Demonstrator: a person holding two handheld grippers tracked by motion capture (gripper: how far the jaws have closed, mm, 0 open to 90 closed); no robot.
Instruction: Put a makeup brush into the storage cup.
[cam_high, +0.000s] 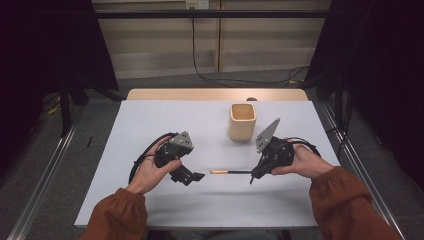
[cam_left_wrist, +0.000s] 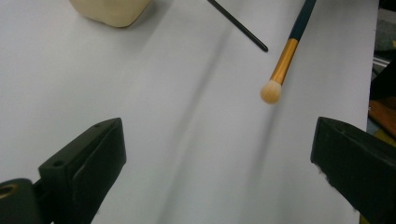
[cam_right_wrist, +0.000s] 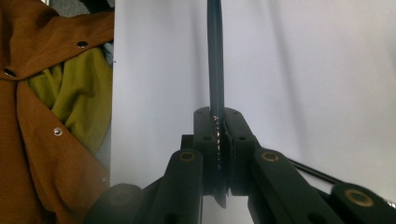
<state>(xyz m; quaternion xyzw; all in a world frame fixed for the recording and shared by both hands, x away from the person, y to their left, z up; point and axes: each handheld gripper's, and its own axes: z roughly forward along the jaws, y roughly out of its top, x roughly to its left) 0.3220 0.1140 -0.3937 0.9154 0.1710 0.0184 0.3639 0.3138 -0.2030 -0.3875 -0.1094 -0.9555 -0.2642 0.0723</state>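
High view: the right gripper (cam_high: 256, 175) clamps the dark handle of a makeup brush (cam_high: 231, 172) held level over the counter (cam_high: 150, 120), near the cup (cam_high: 242, 121). Left gripper view: its jaws stand wide, empty, the brush tip (cam_left_wrist: 271, 91) ahead. Right gripper view: jaws pinch the handle (cam_right_wrist: 215, 70).

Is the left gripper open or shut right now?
Open. In the left gripper view the left gripper has its jaws wide apart with bare table between them; the brush lies beyond, held by the right gripper.

Rust-brown gathered sleeves (cam_high: 117, 212); black grippers (cam_high: 192, 176) bearing grey triangular plates.
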